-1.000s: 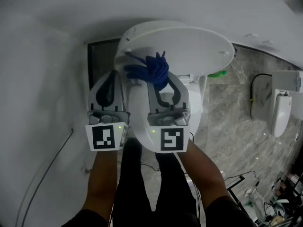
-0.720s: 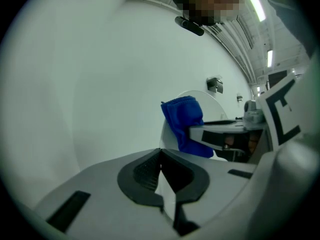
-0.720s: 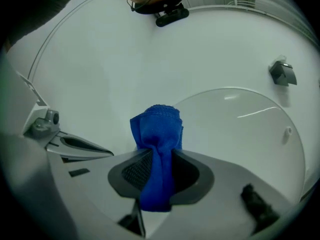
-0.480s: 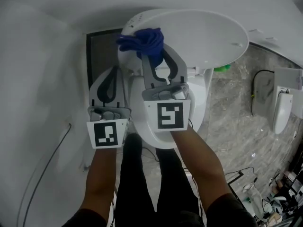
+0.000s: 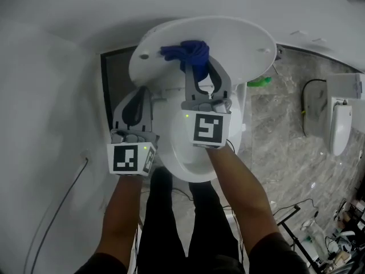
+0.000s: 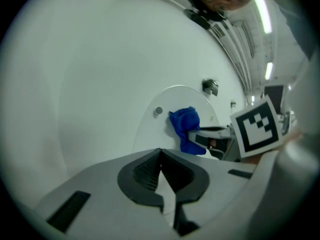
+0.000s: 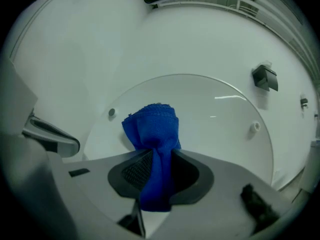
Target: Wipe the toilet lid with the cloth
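– Well, closest to the head camera, what can you actually make out?

– Only the person's forearms (image 5: 239,181) and dark trousers (image 5: 171,227), both cut off by the bottom edge. The hands themselves are hidden behind the marker cubes (image 5: 206,129).

– And the left gripper (image 5: 138,93)?

– From above, its tips are hard to read against the white toilet bowl (image 5: 177,147). Its own view settles it: the two pads meet, closed on nothing. It hangs beside the bowl's left side, below the lid.

– The right gripper (image 5: 201,73)?

– Clamped on the blue cloth (image 7: 152,129). The right gripper view shows the cloth pinched between the pads, a tail hanging below them and a bunched head above. The head view hides that pinch under the gripper body.

– Where is the cloth against the toilet lid (image 5: 239,44)?

– On the raised lid's inner face, left of centre, near a small round bumper (image 7: 111,112). Looking straight along the jaws, I can't tell contact. The left gripper view catches it from the side, and there the bunch lies against the lid.

– Anything further off?

– A green thing (image 5: 259,83) peeks out behind the lid's right edge, mostly hidden, so I can't name it. Beyond it, on the grey marbled floor (image 5: 279,147), stands a white fixture (image 5: 339,124) clipped by the right edge. The clutter (image 5: 331,238) in the lower right corner is too small to tell.
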`<state>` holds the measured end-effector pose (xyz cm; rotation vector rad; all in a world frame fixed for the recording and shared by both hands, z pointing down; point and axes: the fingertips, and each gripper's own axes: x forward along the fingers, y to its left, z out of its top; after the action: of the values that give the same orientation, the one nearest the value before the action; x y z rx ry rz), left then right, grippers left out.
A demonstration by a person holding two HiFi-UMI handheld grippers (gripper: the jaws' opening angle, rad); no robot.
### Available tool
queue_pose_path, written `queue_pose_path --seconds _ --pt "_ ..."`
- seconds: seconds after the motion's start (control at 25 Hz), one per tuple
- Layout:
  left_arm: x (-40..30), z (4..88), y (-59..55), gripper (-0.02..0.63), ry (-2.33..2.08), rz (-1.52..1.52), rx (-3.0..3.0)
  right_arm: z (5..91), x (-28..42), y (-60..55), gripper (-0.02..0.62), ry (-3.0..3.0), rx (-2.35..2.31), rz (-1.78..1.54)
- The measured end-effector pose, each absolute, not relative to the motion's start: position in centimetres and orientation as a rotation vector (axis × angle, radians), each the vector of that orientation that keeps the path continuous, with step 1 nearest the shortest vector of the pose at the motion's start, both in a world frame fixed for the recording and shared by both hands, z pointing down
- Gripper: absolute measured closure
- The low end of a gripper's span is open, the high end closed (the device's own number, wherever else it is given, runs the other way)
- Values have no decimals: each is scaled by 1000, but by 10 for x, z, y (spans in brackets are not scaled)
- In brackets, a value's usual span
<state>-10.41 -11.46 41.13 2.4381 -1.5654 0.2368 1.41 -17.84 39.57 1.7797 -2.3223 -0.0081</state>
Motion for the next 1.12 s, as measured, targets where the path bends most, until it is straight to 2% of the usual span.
queue_pose_path --seconds 0.52,0.72,0.88,1.12 --pt "-57 412 -108 595 -1452 175 2442 414 145 -176 500 -2064 2010 48" --pt "-52 410 -101 595 -1452 197 2481 415 163 -171 500 -2008 2029 -4" --pt "-66 411 -103 595 -1495 205 2456 408 142 -162 500 -2102 2015 9" --pt "-124 415 -98 595 -1581 224 2403 391 18 -138 500 -2494 1720 -65"
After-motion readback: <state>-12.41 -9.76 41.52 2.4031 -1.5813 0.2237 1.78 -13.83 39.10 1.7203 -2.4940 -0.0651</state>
